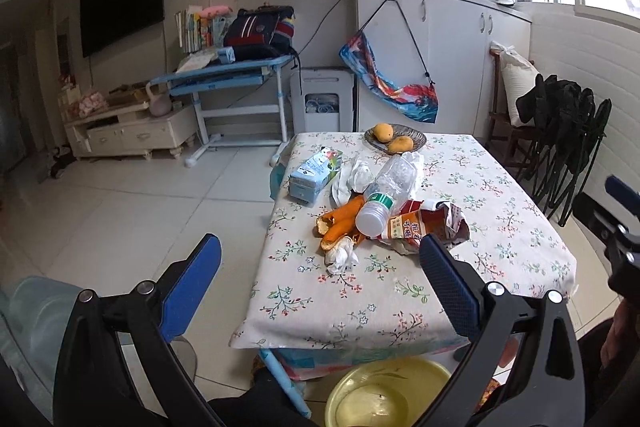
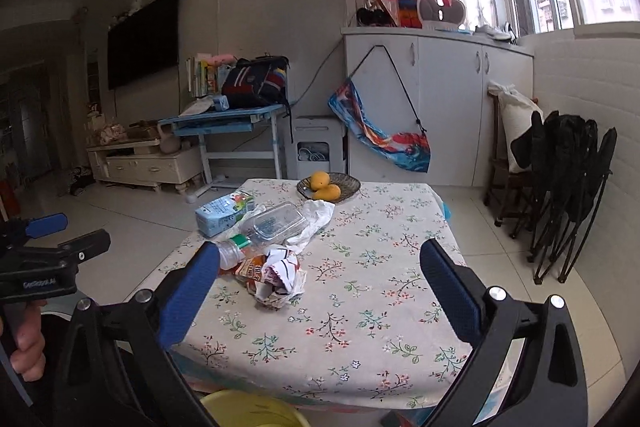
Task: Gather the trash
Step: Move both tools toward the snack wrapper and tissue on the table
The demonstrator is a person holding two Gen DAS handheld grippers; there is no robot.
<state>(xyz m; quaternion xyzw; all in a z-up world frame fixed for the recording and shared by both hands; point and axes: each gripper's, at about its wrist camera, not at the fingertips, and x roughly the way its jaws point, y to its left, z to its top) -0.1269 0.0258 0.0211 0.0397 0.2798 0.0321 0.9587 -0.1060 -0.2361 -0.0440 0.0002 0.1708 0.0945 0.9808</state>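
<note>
A heap of trash lies mid-table on the floral cloth [image 1: 400, 291]: a clear plastic bottle [image 1: 386, 193] on its side, orange peel [image 1: 340, 223], a crumpled snack wrapper [image 1: 428, 223], white tissue wads [image 1: 340, 257] and a blue carton [image 1: 314, 175]. The right wrist view shows the same bottle [image 2: 268, 227], wrapper [image 2: 276, 275] and carton [image 2: 222, 213]. My left gripper [image 1: 320, 259] hangs open before the table's near edge, empty. Above the near right part of the table my right gripper [image 2: 320, 263] is open too, holding nothing.
A yellow basin [image 1: 390, 387] stands on the floor under the near table edge. A dark plate with two mangoes [image 1: 394, 139] sits at the far side. Folded black chairs [image 1: 568, 155] lean on the right wall. A blue desk [image 1: 228, 79] stands beyond on open tile floor.
</note>
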